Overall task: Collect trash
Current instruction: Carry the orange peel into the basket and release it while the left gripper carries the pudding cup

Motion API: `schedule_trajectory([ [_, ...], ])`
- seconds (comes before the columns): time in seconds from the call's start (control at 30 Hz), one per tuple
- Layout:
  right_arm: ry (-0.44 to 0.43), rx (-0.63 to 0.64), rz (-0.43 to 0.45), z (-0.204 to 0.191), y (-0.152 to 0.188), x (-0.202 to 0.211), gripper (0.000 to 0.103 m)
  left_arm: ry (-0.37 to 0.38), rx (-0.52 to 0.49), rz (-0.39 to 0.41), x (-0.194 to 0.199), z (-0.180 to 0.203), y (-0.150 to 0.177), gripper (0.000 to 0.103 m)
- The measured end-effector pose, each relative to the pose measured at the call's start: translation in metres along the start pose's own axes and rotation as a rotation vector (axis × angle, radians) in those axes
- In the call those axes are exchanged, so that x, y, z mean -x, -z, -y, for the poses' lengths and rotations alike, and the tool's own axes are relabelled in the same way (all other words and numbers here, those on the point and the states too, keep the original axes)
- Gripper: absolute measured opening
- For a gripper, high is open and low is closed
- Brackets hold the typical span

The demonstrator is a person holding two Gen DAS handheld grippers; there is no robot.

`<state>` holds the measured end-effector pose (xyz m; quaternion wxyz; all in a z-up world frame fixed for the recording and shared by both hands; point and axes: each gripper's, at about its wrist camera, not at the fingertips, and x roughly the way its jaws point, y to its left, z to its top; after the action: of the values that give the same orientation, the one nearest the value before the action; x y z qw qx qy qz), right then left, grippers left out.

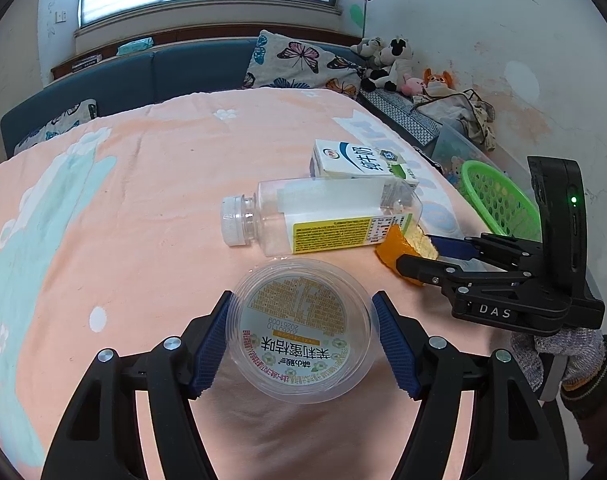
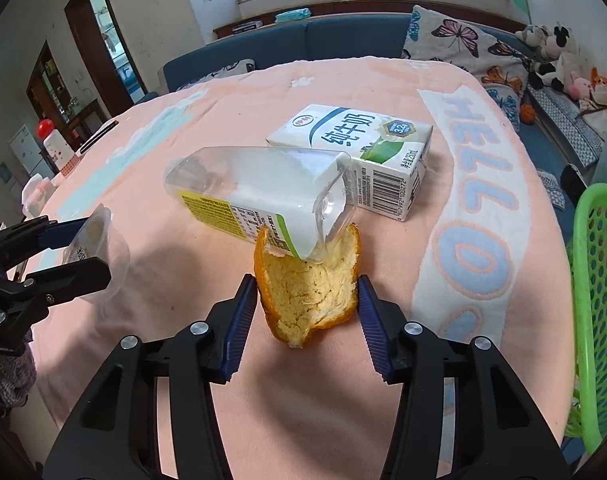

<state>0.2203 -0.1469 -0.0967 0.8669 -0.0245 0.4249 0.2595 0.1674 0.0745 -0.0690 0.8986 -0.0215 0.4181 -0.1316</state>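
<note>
A clear plastic pudding cup [image 1: 299,328] with a printed lid sits between the blue pads of my left gripper [image 1: 302,300], which press on both its sides. My right gripper [image 2: 306,284] is shut on a piece of orange peel [image 2: 307,292], one pad against each edge. The peel lies on the peach cloth and touches the base of an empty clear bottle [image 2: 263,188] lying on its side. A white milk carton [image 2: 355,140] lies just behind the bottle. In the left wrist view the right gripper [image 1: 417,250] holds the peel [image 1: 391,248] to the right of the bottle [image 1: 323,216].
A green mesh basket [image 2: 599,280] stands off the table's right edge, also visible as the basket [image 1: 499,200]. The peach cloth [image 1: 143,200] covers the table. A blue sofa with butterfly cushions [image 1: 303,60] and plush toys is behind. A gloved hand [image 1: 555,356] holds the right gripper.
</note>
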Motion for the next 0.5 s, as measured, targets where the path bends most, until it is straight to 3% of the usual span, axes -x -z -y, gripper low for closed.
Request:
schedule_trajectory([
  [0.5, 0.028, 0.034, -0.021, -0.012, 0.001, -0.014, 0.065, 0.0, 0.011, -0.013, -0.003, -0.002, 0.0, 0.067],
])
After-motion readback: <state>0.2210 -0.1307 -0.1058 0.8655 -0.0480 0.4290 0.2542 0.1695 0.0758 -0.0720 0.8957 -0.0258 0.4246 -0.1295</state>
